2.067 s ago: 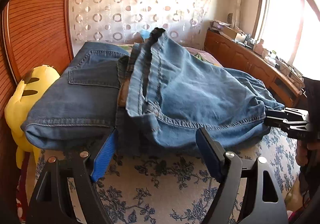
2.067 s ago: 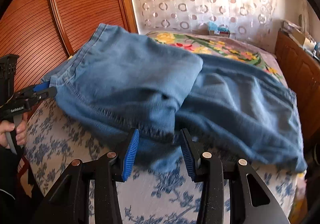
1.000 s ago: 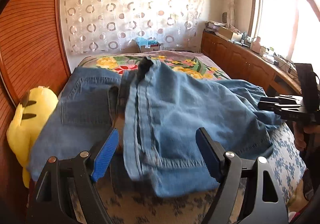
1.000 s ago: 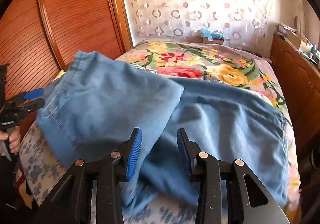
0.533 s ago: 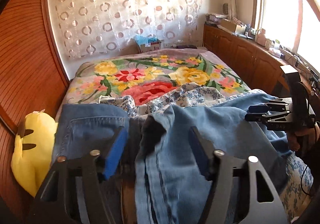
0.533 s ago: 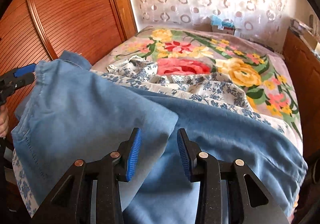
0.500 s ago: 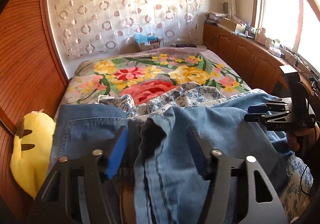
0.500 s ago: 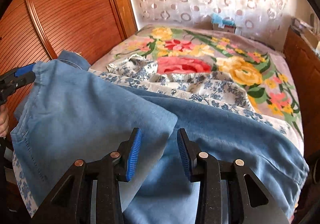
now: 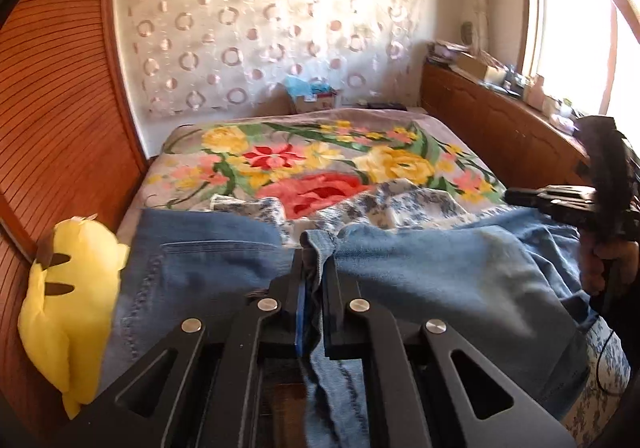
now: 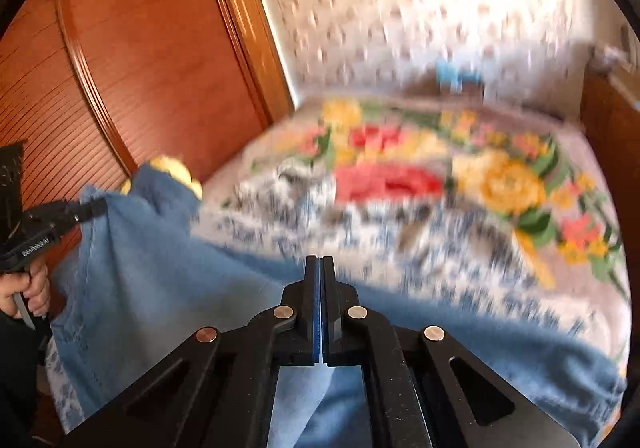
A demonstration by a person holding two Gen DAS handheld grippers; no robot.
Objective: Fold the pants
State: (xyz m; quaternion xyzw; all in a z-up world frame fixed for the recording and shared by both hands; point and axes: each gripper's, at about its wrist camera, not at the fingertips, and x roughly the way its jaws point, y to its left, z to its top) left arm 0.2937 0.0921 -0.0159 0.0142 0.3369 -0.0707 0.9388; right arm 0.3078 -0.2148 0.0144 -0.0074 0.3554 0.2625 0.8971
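Denim pants point(image 9: 420, 280) pinched between clamped jaws of left gripper point(image 9: 314, 272) and right gripper point(image 10: 319, 280)

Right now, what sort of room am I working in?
Most likely a home bedroom: a bed with a floral-patterned blanket, a yellow plush toy beside it, and a circle-patterned sheer curtain behind. Both claws clamp the blue denim pants.

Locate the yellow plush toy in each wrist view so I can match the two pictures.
Left wrist view: the yellow plush toy sits at the left edge, against the wooden wall, beside the jeans.
Right wrist view: only a blurred yellow bit of it peeks above the lifted denim, left of centre.
Shared landmark: the red flower on the floral blanket.
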